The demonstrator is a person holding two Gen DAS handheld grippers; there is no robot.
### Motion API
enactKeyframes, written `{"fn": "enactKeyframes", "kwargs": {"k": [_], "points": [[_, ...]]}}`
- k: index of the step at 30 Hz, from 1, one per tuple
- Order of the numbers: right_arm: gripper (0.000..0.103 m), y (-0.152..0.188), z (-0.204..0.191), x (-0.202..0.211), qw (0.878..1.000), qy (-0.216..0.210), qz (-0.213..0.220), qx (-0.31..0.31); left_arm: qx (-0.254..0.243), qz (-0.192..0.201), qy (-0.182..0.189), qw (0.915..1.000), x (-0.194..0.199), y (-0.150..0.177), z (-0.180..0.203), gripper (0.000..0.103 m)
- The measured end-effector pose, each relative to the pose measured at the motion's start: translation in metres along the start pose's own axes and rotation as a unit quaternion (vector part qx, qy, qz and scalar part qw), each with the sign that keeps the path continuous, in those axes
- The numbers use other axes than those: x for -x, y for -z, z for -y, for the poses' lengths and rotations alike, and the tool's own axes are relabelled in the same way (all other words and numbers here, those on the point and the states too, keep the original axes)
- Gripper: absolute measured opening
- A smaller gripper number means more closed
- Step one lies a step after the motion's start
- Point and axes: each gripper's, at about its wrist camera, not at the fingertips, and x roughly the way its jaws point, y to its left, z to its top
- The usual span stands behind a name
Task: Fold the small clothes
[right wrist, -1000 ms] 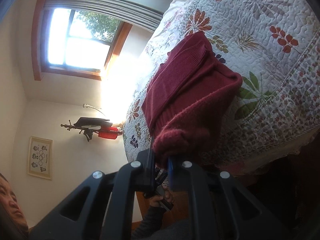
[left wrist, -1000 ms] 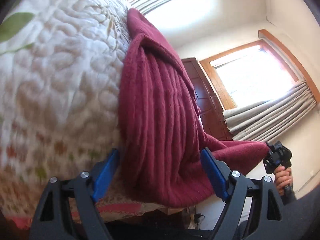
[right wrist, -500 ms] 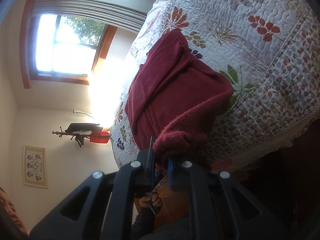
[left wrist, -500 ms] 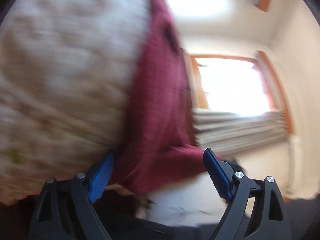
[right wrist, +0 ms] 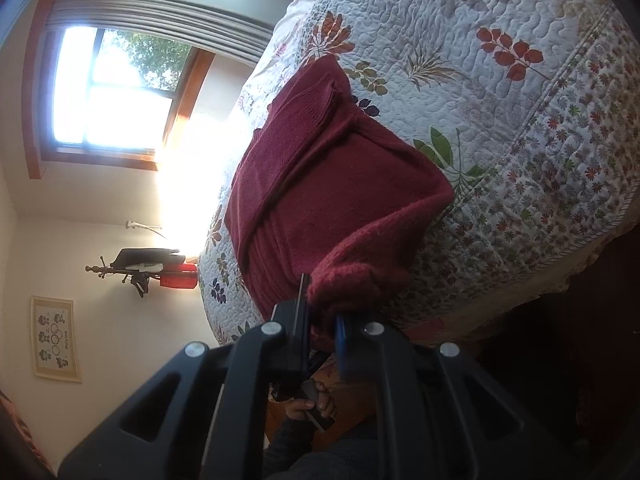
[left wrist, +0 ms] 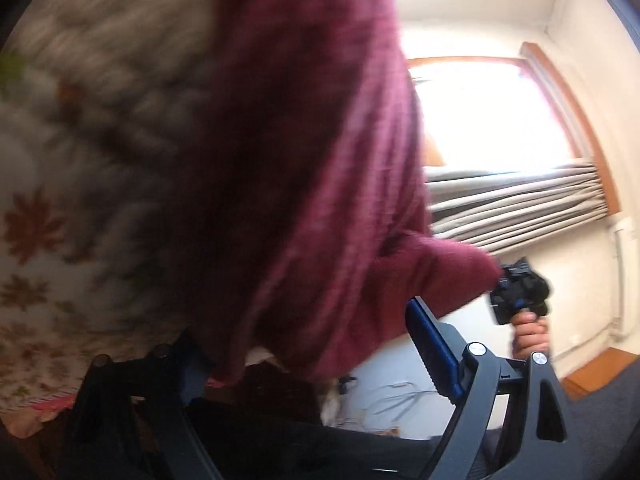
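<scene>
On my left, the left gripper has its jaws spread wide around the hanging edge of the maroon sweater, which lies on the quilted bed; that view is blurred. To the right, my right gripper is clamped on a bunched corner. I'd close the left on the matching corner, then lift both evenly.

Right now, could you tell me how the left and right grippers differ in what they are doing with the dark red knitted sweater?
The right gripper is shut on a bunched end of the dark red knitted sweater; the left gripper stands open, the cloth draping between its fingers. The right wrist view is sharp, the left wrist view blurred. Both are at the sweater's near edge, over the floral quilt.
</scene>
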Motion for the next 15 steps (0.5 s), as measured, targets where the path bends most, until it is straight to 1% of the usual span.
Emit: {"fn": "enactKeyframes", "kwargs": {"k": [2, 3, 5, 6, 7, 8, 9, 10, 12, 14, 15], "points": [[0.009, -0.001, 0.003, 0.0, 1.0, 0.003, 0.001, -0.003, 0.004, -0.015, 0.051, 0.9986, 0.008, -0.002, 0.015, 0.078], [0.009, -0.001, 0.004, 0.001, 1.0, 0.004, 0.003, -0.003, 0.007, -0.022, 0.084, 0.9962, 0.014, -0.002, 0.024, 0.078], [0.009, -0.001, 0.006, 0.003, 1.0, 0.004, 0.006, -0.006, 0.006, -0.027, 0.153, 0.9878, 0.033, 0.0, 0.041, 0.078], [0.009, -0.002, 0.008, 0.003, 1.0, 0.003, 0.007, -0.007, 0.001, -0.02, 0.167, 0.9857, 0.051, -0.003, 0.043, 0.078], [0.009, -0.003, 0.009, 0.004, 1.0, 0.003, 0.008, -0.009, 0.003, -0.005, 0.164, 0.9865, 0.06, -0.003, 0.041, 0.08], [0.009, -0.003, 0.011, 0.003, 1.0, 0.003, 0.009, -0.011, 0.012, 0.019, 0.148, 0.9887, 0.068, -0.004, 0.032, 0.08], [0.009, -0.004, 0.013, 0.003, 1.0, 0.003, 0.008, -0.013, 0.029, 0.04, 0.135, 0.9896, 0.073, -0.005, 0.018, 0.081], [0.009, -0.005, 0.014, 0.001, 1.0, 0.004, 0.006, -0.015, 0.051, 0.05, 0.133, 0.9886, 0.074, -0.006, 0.004, 0.082], [0.009, -0.004, 0.016, -0.003, 1.0, 0.011, -0.001, -0.016, 0.072, 0.046, 0.115, 0.9897, 0.066, -0.007, -0.012, 0.082], [0.009, -0.004, 0.017, -0.007, 1.0, 0.017, -0.007, -0.014, 0.082, 0.026, 0.115, 0.9896, 0.057, -0.004, -0.022, 0.082], [0.009, -0.003, 0.017, -0.008, 1.0, 0.018, -0.008, -0.013, 0.085, 0.019, 0.11, 0.9902, 0.054, -0.003, -0.025, 0.082]]}}
